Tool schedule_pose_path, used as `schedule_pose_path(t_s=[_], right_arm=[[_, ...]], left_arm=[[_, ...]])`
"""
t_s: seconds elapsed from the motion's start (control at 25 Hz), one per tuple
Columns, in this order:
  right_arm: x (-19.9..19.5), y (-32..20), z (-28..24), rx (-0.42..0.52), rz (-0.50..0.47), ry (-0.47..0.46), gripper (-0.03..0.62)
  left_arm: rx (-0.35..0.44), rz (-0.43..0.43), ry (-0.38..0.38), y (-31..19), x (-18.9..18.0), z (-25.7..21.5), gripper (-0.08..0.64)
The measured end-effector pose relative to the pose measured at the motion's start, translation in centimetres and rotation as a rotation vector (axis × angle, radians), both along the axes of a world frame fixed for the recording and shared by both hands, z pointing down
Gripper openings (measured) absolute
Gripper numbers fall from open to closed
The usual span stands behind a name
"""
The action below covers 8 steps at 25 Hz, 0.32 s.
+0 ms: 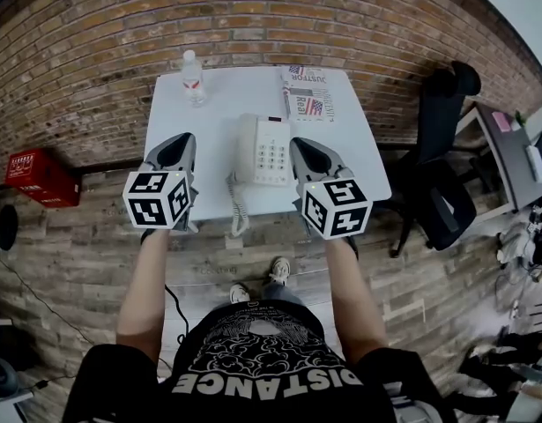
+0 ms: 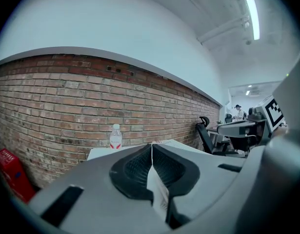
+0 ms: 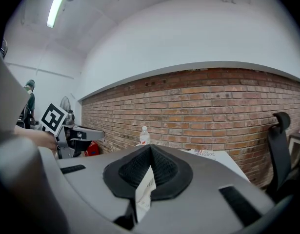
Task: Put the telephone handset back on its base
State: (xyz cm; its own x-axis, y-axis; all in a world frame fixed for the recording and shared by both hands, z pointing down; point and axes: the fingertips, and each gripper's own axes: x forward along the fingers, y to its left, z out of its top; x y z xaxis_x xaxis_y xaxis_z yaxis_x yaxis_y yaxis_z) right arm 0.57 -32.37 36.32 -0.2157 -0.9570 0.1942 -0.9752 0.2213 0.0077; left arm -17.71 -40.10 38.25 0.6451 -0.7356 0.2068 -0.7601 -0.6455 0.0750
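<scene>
A white telephone base (image 1: 272, 152) stands in the middle of the white table (image 1: 359, 148). Its handset (image 1: 245, 148) lies along the base's left side, and the coiled cord (image 1: 238, 210) hangs over the table's front edge. My left gripper (image 1: 184, 141) hovers left of the phone near the front edge and is shut, its jaws meeting with nothing held (image 2: 151, 145). My right gripper (image 1: 299, 144) hovers right of the phone, shut in the same way (image 3: 150, 146). Neither gripper touches the phone.
A water bottle (image 1: 192, 77) stands at the table's far left and a magazine (image 1: 308, 93) lies at the far right. A brick wall runs behind. On the floor sit a red crate (image 1: 41, 176) at the left and a black office chair (image 1: 442, 174) at the right.
</scene>
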Motion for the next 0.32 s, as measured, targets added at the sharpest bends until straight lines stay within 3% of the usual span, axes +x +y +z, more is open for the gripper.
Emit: schedule_pose_path(t_s=[0.32], right_arm=[[-0.06, 0.15, 0.22, 0.000, -0.010, -0.002, 0.000]], left_arm=[[-0.012, 0.006, -0.010, 0.43, 0.45, 0.73, 0.012]])
